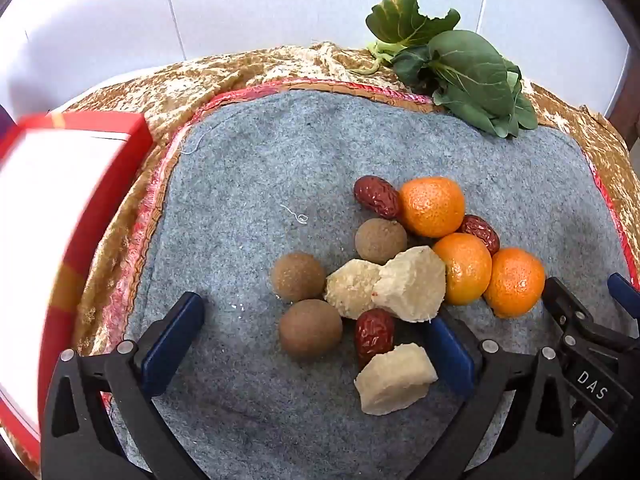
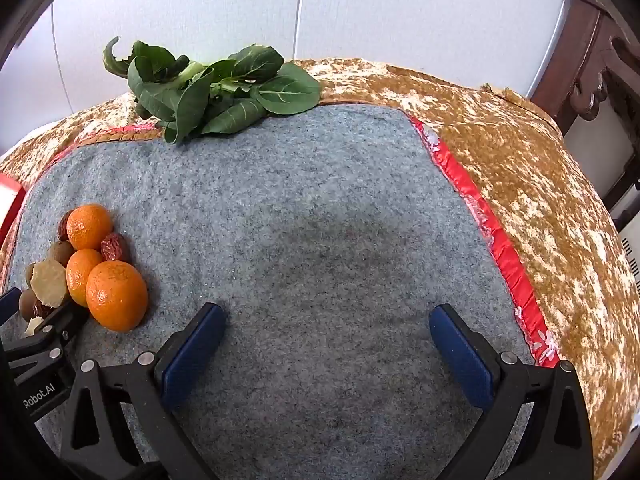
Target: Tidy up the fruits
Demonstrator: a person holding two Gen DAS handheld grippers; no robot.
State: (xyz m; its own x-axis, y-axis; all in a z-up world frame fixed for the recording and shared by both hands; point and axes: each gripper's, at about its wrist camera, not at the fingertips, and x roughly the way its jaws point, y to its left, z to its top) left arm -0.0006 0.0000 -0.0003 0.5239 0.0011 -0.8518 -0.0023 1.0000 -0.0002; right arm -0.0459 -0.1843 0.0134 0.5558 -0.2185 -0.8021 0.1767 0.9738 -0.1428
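Left wrist view shows the left gripper (image 1: 316,344) tilted down over a small heap of fruits on a grey felt mat (image 1: 280,168). Its jaws stand wide apart and hold nothing; a brown round fruit (image 1: 311,329), a red date (image 1: 374,335) and a pale chunk (image 1: 394,378) lie between the two blue pads, not touched. I think the wide opening is chosen so that the gripper can come down around one piece without pushing its neighbours.

The heap is tight: three mandarins (image 1: 432,207) touch each other and the dates, and two more pale chunks (image 1: 412,284) lean on the brown round fruits. Taking one piece may roll the others, so an outer piece looks the safer choice.

Right wrist view shows the right gripper (image 2: 328,344) also wide and empty, above a bare part of the mat, with the heap near its left side and the nearest mandarin (image 2: 117,295) just beside the tip of the other tool. It probably waits there to leave room.

A red box (image 1: 60,220) stands at the left of the mat, perhaps the place for sorted fruits. Leafy greens (image 1: 460,68) lie at the far edge, well apart, and block nothing. A gold patterned cloth (image 2: 520,168) lies under the mat.
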